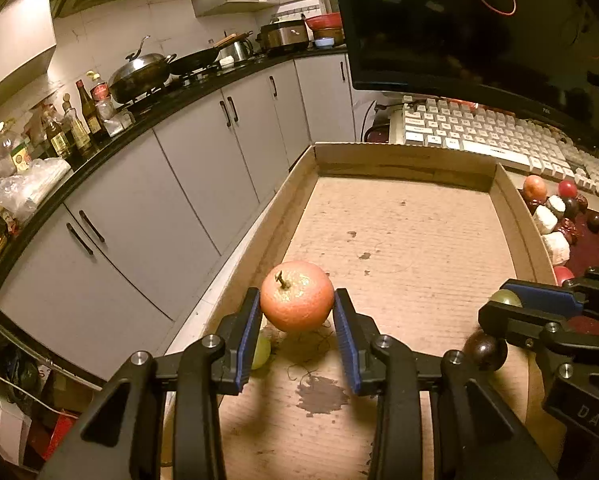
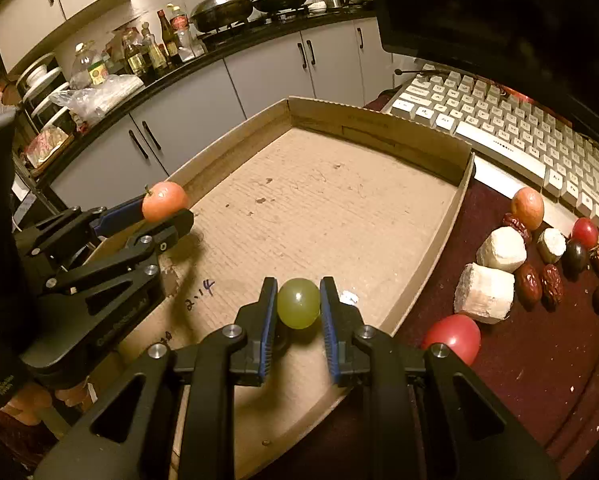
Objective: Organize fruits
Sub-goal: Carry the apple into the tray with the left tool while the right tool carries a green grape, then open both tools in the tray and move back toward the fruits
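My left gripper (image 1: 297,306) is shut on an orange mandarin (image 1: 297,300) with a short stem, held just above the floor of a shallow cardboard tray (image 1: 399,151) near its left wall. In the right wrist view the mandarin (image 2: 164,201) and the left gripper (image 2: 167,212) show at the left. My right gripper (image 2: 298,308) is shut on a green grape (image 2: 298,303) over the tray's (image 2: 379,120) near right part. From the left wrist view it (image 1: 499,306) enters at the right. Another green grape (image 1: 262,352) and a dark round fruit (image 1: 483,350) lie in the tray.
On dark red cloth right of the tray lie a second mandarin (image 2: 528,208), a red tomato (image 2: 453,338), white chunks (image 2: 484,292), red dates (image 2: 539,284) and dark grapes (image 2: 575,254). A keyboard (image 2: 499,120) and a monitor stand behind. Kitchen cabinets (image 1: 203,168) lie to the left.
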The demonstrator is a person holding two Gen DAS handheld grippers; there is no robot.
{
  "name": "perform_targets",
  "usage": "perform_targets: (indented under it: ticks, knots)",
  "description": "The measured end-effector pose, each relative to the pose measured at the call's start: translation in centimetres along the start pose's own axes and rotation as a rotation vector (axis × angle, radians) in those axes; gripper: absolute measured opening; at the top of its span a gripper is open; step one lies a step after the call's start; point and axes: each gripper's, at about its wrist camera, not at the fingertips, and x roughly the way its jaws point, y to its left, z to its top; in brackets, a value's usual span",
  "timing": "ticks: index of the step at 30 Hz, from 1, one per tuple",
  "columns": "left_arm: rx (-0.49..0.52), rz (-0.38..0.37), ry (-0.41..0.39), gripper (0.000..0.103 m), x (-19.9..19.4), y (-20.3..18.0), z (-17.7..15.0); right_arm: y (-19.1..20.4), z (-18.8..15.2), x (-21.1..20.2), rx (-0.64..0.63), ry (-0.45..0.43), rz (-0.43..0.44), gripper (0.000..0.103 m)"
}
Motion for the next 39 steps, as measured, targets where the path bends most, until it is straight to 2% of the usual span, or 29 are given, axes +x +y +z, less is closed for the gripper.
perform_targets:
  ticks: [8, 16, 39]
  knots:
    - [0.005, 0.017, -0.002, 0.037, 0.1, 0.0, 0.0, 0.0, 0.2, 0.2, -0.002, 0.013, -0.003, 0.024]
    - [0.011, 0.032, -0.031, 0.046, -0.5, -0.2, 0.2, -0.3, 0.3, -0.2, 0.004, 0.015, 0.004, 0.025]
    - [0.062, 0.046, -0.091, 0.056, -3.3, -3.4, 1.2, -3.9, 0.2, -5.5, 0.075, -0.102, -0.002, 0.025]
